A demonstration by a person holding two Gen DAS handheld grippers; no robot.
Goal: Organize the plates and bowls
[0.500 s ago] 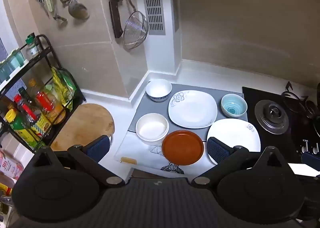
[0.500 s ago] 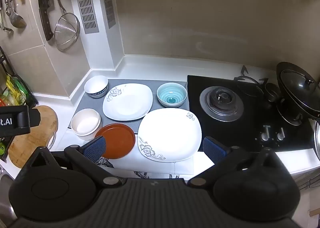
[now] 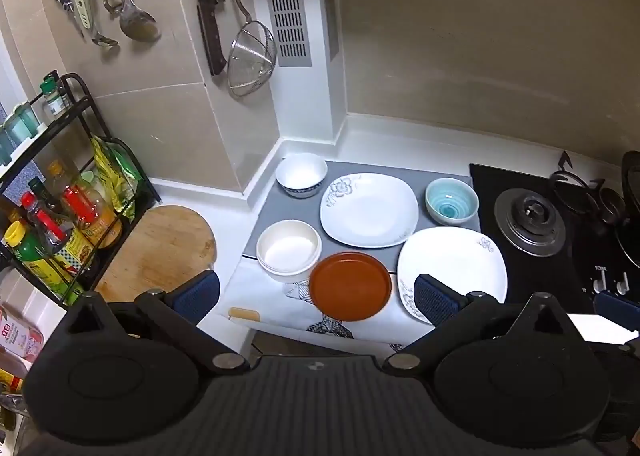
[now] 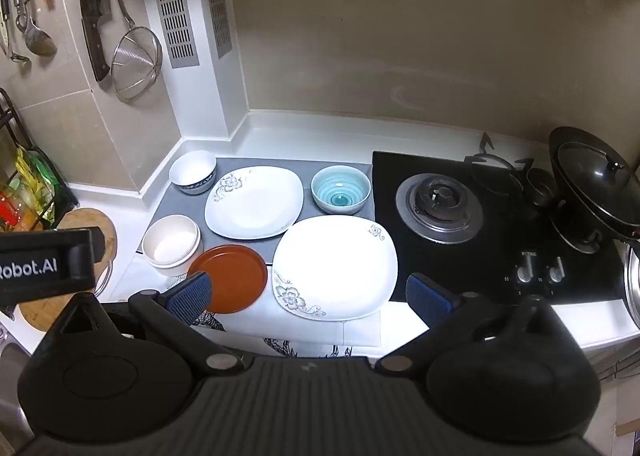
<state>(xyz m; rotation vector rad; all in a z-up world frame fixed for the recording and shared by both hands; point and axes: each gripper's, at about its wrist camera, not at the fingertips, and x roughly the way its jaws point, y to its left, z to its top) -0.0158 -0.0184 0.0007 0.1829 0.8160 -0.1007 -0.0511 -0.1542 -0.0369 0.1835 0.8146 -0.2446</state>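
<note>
Nothing is stacked yet: around the far white plate (image 3: 368,208) lie the blue-rimmed bowl (image 3: 301,175) at its left back corner, the teal bowl (image 3: 452,202) to its right, the cream bowl (image 3: 289,250) and brown plate (image 3: 350,286) in front-left, and the near white plate (image 3: 454,270) in front-right, all on the counter (image 3: 400,140) for sorting. The left gripper (image 3: 316,296) and right gripper (image 4: 308,294) hover released and empty above the near edge, likely surveying. Compared with the earlier frames, nothing has visibly shifted.
</note>
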